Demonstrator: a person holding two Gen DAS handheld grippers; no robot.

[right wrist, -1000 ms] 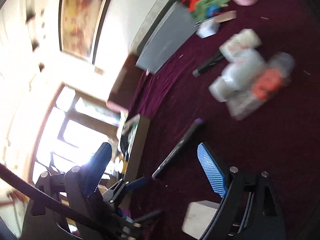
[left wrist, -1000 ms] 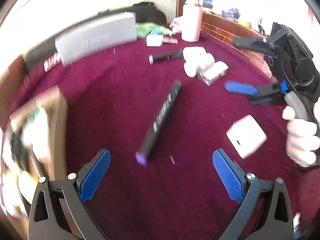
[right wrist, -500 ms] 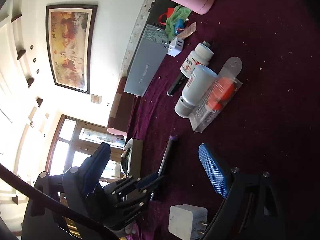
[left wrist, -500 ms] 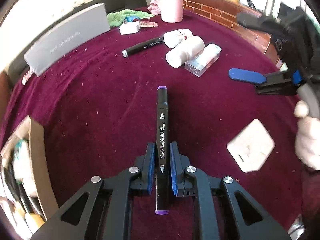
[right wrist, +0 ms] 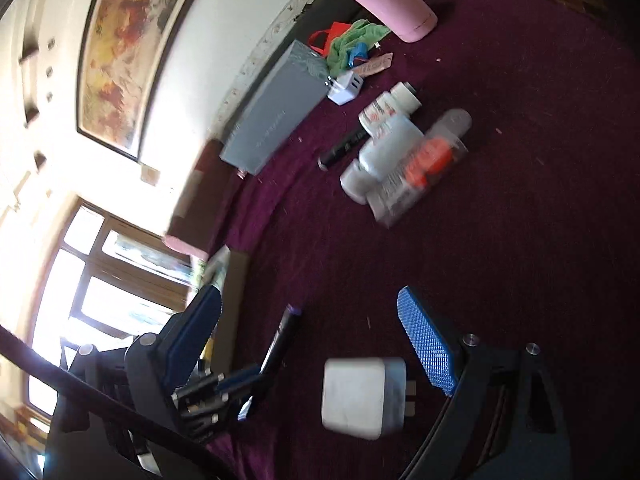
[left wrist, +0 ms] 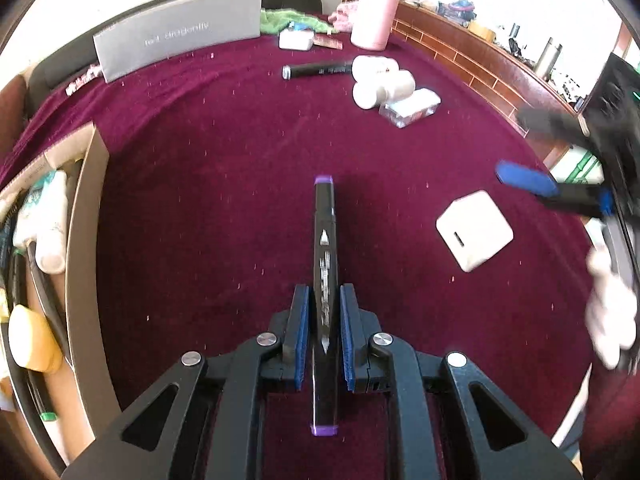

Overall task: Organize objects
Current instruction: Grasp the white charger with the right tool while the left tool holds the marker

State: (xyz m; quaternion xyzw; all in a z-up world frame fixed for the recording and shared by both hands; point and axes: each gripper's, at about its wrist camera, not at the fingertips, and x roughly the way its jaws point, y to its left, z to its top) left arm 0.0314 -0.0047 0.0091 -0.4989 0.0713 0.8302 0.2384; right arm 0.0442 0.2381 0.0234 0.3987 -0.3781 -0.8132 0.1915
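My left gripper [left wrist: 324, 300] is shut on a black marker with purple ends [left wrist: 325, 232], which points away from me over the maroon cloth [left wrist: 200, 184]. The same marker [right wrist: 280, 344] shows in the right wrist view, clamped in the left gripper [right wrist: 240, 380]. My right gripper [right wrist: 316, 320] stands open, with a white charger plug [right wrist: 362, 396] lying on the cloth just before its fingers. That plug [left wrist: 474, 230] lies right of the marker in the left wrist view, and the right gripper [left wrist: 532, 152] hangs blurred beyond it. A cardboard box [left wrist: 86, 240] with several items sits at the left.
Further back lie a second black marker [left wrist: 316, 70], two white bottles [left wrist: 380, 80], a clear packet [left wrist: 412, 106], a white adapter [left wrist: 296, 39], a grey box [left wrist: 176, 40], a green cloth [left wrist: 288, 20] and a pink flask [left wrist: 376, 12]. A brick ledge [left wrist: 480, 64] borders the right.
My left gripper, open a second ago over the lying marker, closed on it and now holds it, tilted a little differently. The right gripper drifted sideways and the white plug came closer to its fingers.
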